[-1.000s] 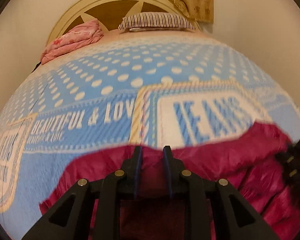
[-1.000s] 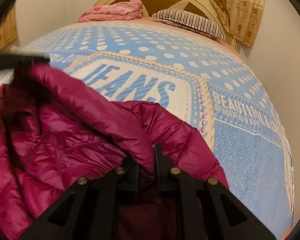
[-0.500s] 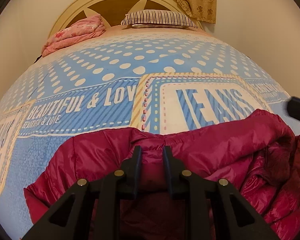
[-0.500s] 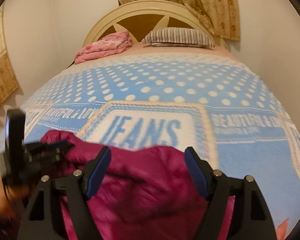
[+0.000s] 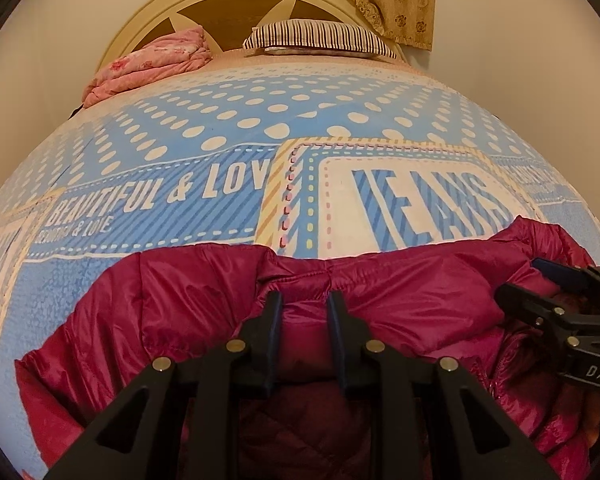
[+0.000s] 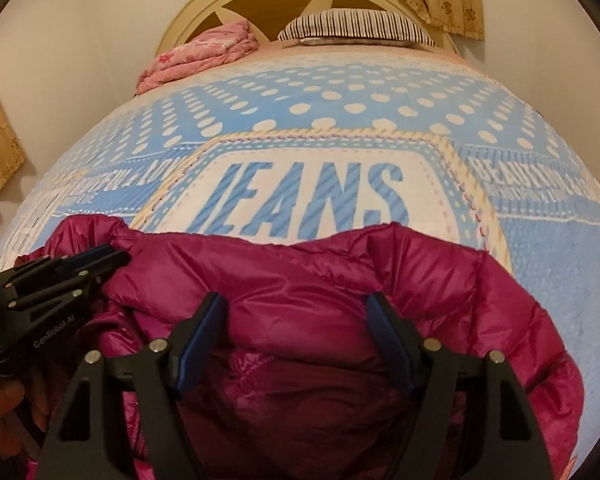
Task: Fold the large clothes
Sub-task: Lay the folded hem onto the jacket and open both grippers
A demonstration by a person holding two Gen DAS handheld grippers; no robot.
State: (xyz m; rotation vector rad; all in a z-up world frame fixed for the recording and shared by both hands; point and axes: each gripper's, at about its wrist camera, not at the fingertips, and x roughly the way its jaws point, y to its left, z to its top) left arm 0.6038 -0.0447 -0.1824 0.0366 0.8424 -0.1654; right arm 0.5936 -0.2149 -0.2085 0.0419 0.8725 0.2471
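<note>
Left gripper [image 5: 302, 304] pinches a fold of the jacket [image 5: 400, 292], its jaws narrowed on the fabric. Right gripper [image 6: 296, 312] stands spread above the jacket, jaws closing slightly, pads clear of the cloth. The jacket lies bunched at the near end of the bed [image 6: 380, 104]. It looks light, puffy and slick, so thin pinches may slip; a seam, hem or thick doubled fold seems the safest place to grip.
</note>
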